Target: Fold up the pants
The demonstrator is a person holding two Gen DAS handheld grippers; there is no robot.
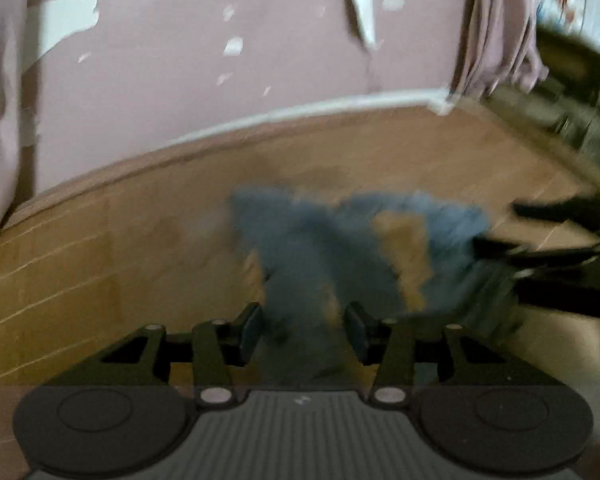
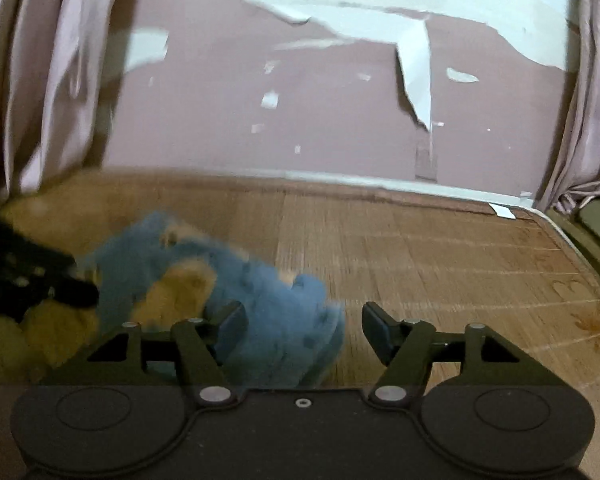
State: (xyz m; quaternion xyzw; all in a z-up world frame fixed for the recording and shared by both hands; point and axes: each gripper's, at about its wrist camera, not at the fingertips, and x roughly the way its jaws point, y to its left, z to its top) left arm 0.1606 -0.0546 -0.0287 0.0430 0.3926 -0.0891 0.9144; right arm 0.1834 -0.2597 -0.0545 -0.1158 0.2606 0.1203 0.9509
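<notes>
The blue pants [image 1: 320, 248] lie crumpled on a woven mat [image 1: 100, 260], blurred by motion. In the left wrist view my left gripper [image 1: 304, 330] has its fingers apart with blue cloth running between them; the pads do not press on it. My right gripper [image 1: 540, 236] shows at the right edge beside the pants. In the right wrist view my right gripper [image 2: 300, 328] is open, with a bunch of the pants [image 2: 268, 304] against its left finger and in the gap. The left gripper [image 2: 40, 280] shows at the left, at the pants' edge.
A pink wall [image 2: 300, 100] with peeling white patches stands behind the mat. Pale curtains [image 2: 40, 80] hang at both sides. A dark furniture edge [image 1: 572, 80] is at the far right. Bare mat [image 2: 440, 248] lies right of the pants.
</notes>
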